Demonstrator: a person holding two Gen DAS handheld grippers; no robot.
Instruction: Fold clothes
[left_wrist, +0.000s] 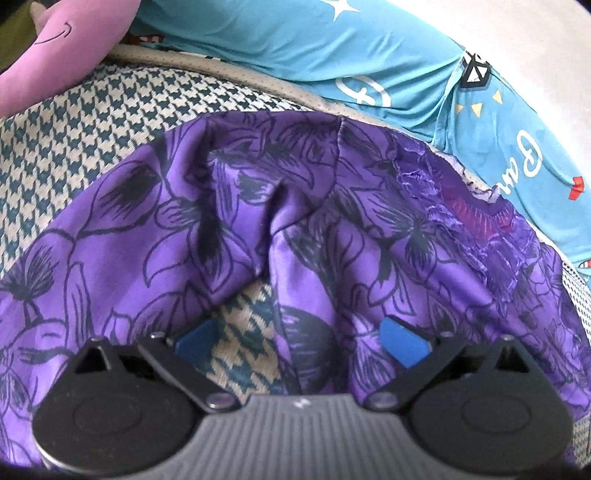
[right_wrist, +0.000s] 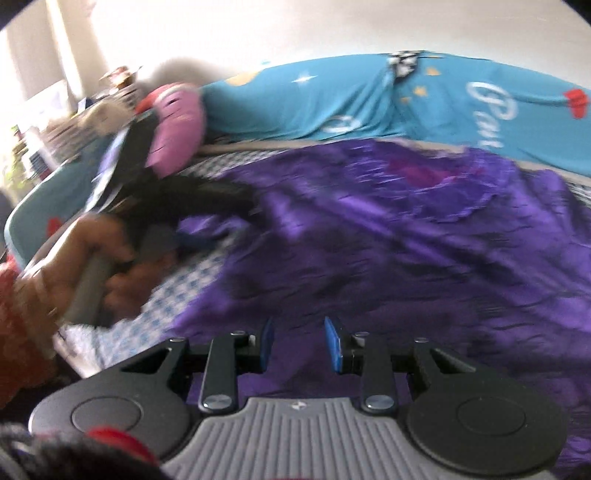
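The purple floral garment (left_wrist: 314, 206) lies spread and rumpled across the houndstooth bed cover (left_wrist: 74, 147), filling the centre and lower part of both views. No clean fold line is visible; a raised crease runs down the middle of the left wrist view, and a notch in the near edge exposes the cover beneath. Judged from this, folding is at an early stage: the cloth still needs flattening and every fold remains to be made.

The left gripper (left_wrist: 301, 338) sits low over that notch with its blue pads wide apart, clamping nothing. The right gripper (right_wrist: 300, 345) hovers over the near edge of the garment at lower centre, its pads parted with a narrow gap and no cloth seen between them.

A turquoise printed fabric (left_wrist: 332, 55) lies along the upper frame, behind the garment, with a pink plush item (left_wrist: 40, 62) at upper left.

Limits of view: the right wrist view is motion-blurred. There the person's left hand (right_wrist: 85, 266) and the tool it holds at centre left are smeared, so contact with the cloth cannot be determined. The garment's type and outer edges are cut off.
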